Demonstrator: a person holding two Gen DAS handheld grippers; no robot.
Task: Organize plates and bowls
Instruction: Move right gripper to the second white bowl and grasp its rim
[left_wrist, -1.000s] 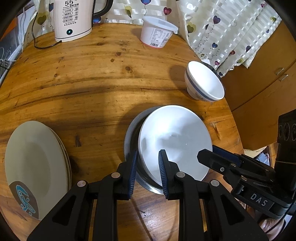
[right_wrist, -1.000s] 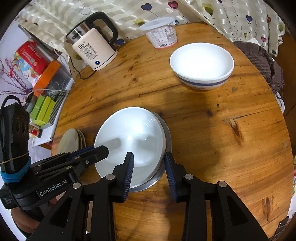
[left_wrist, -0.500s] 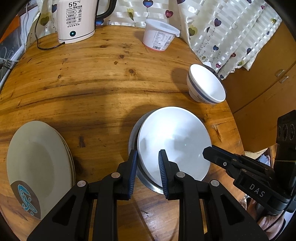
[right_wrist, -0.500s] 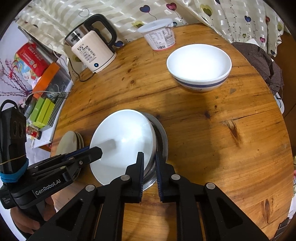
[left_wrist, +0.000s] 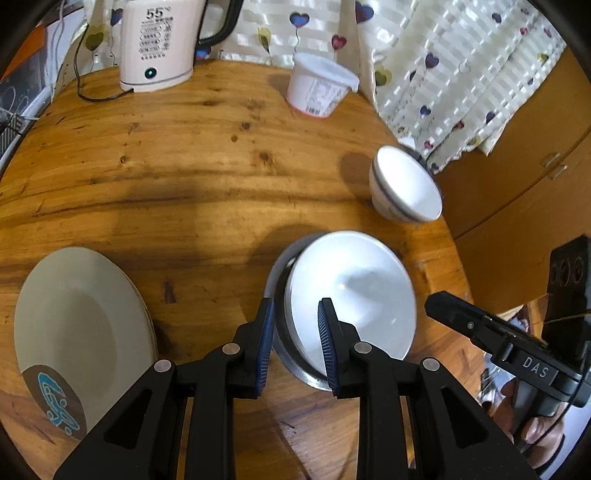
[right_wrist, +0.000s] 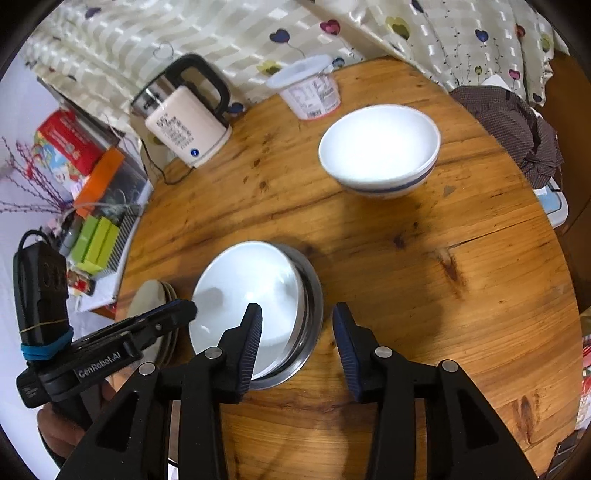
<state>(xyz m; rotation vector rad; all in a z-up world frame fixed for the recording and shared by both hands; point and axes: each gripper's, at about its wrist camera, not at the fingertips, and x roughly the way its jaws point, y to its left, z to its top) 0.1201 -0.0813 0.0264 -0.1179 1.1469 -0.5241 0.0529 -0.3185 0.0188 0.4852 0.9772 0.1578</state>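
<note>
Right wrist view: right tool (right_wrist: 297, 334) agape over white bowl (right_wrist: 247, 306) nested in steel basin (right_wrist: 312, 295).

I find bare wood on the table (right_wrist: 461, 280) right of the white bowl (right_wrist: 251, 295) nested in the metal dish (right_wrist: 310, 295). Obstacles: blue-banded bowl (right_wrist: 380, 155) beyond, plate stack (left_wrist: 74, 325) left, kettle (left_wrist: 159, 40) and tub (left_wrist: 319, 86) at the far edge.

Left gripper (left_wrist: 295, 343) fills the lower centre of its frame with its two black, blue-padded fingers (left_wrist: 264, 343) slightly parted, while the right gripper (right_wrist: 297, 343), lower centre of its own frame, holds its fingers (right_wrist: 251, 343) spread wide apart.
</note>
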